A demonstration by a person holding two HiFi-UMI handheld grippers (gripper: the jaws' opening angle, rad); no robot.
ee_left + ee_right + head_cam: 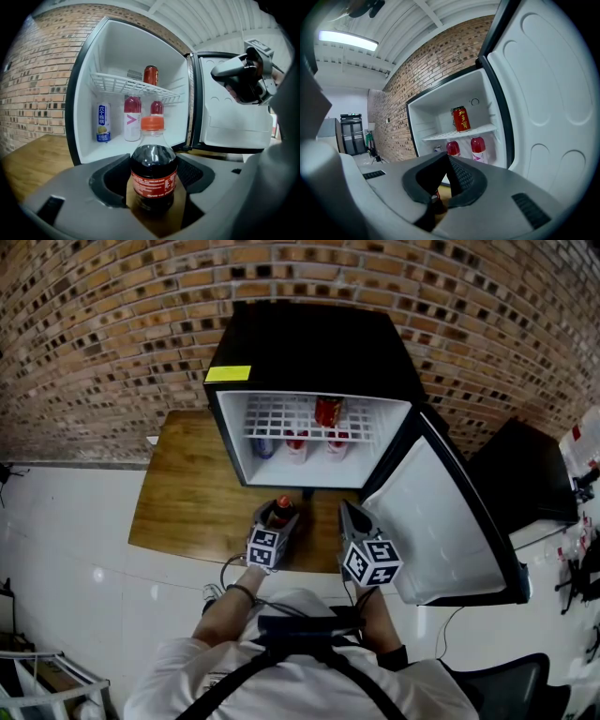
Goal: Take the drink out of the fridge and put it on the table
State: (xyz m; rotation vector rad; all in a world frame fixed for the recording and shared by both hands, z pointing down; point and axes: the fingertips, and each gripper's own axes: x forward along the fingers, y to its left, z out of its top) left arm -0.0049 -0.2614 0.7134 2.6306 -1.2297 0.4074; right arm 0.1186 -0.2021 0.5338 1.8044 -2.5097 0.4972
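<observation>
A dark cola bottle [280, 512] with an orange cap and red label stands upright on the wooden table [187, 493], just in front of the open black fridge [309, 343]. My left gripper [277, 523] is shut on it. In the left gripper view the bottle [153, 173] fills the space between the jaws of the left gripper [153, 187], and both pads rest against its sides. My right gripper [348, 514] hovers beside it to the right with its jaws together and nothing held. In the right gripper view the right gripper [447, 161] points into the fridge.
The fridge door [441, 521] swings open to the right, close to my right gripper. Inside, a red can [150, 75] stands on the wire shelf [126, 84]. Below it are two pink bottles [132, 119] and a blue-and-white can [103, 123]. A brick wall [94, 334] lies behind.
</observation>
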